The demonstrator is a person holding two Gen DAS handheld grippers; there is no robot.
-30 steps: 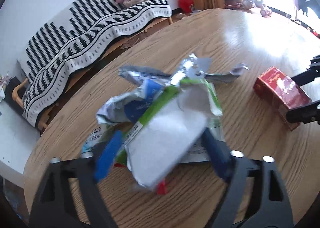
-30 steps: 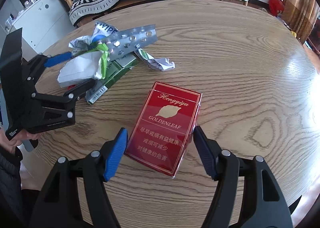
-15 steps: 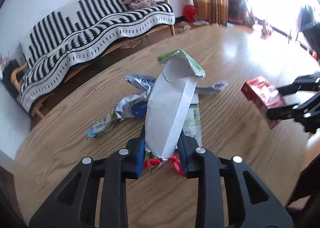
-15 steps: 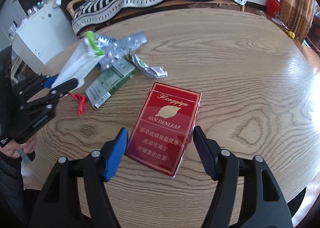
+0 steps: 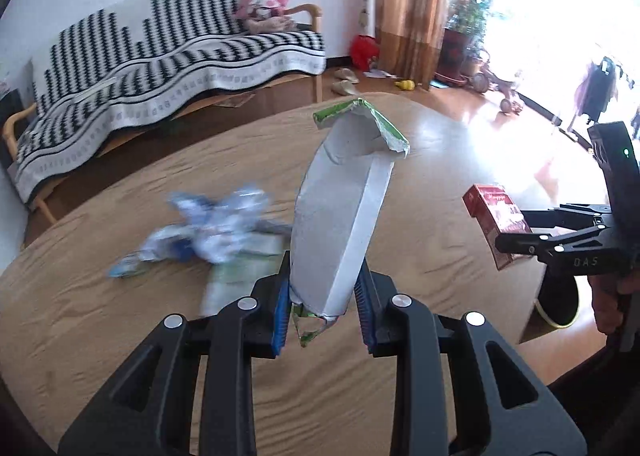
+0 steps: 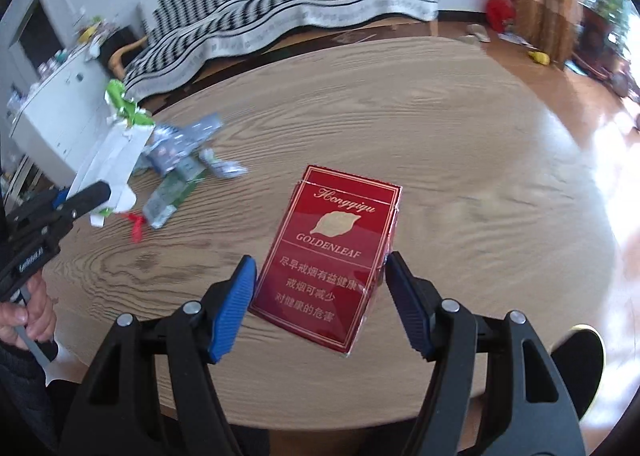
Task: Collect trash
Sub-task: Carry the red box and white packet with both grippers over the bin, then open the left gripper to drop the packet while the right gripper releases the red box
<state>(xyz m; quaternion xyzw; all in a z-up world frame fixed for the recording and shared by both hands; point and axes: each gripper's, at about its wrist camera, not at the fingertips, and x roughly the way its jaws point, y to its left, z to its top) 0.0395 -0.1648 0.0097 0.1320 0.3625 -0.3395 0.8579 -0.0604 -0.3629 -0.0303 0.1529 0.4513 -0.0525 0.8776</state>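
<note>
My left gripper (image 5: 323, 306) is shut on a flattened white carton with a torn green top (image 5: 340, 216), held upright above the round wooden table (image 5: 420, 216). The right wrist view shows that carton (image 6: 116, 160) at the far left in the left gripper (image 6: 82, 198). A red cigarette pack (image 6: 328, 256) is clamped between the blue pads of my right gripper (image 6: 318, 298), lifted off the table. In the left wrist view the red pack (image 5: 498, 222) hangs at the right in the right gripper's black fingers (image 5: 560, 232).
A blurred heap of wrappers and a green box (image 5: 216, 240) lies on the table left of the carton; the heap (image 6: 180, 172) and a red scrap (image 6: 136, 226) also show in the right wrist view. A striped sofa (image 5: 160, 56) and white cabinet (image 6: 60, 112) stand beyond.
My left gripper shut on the white carton, stood it upright and lifted it away from the heap. My right gripper raised the red pack off the table, keeping its hold.
</note>
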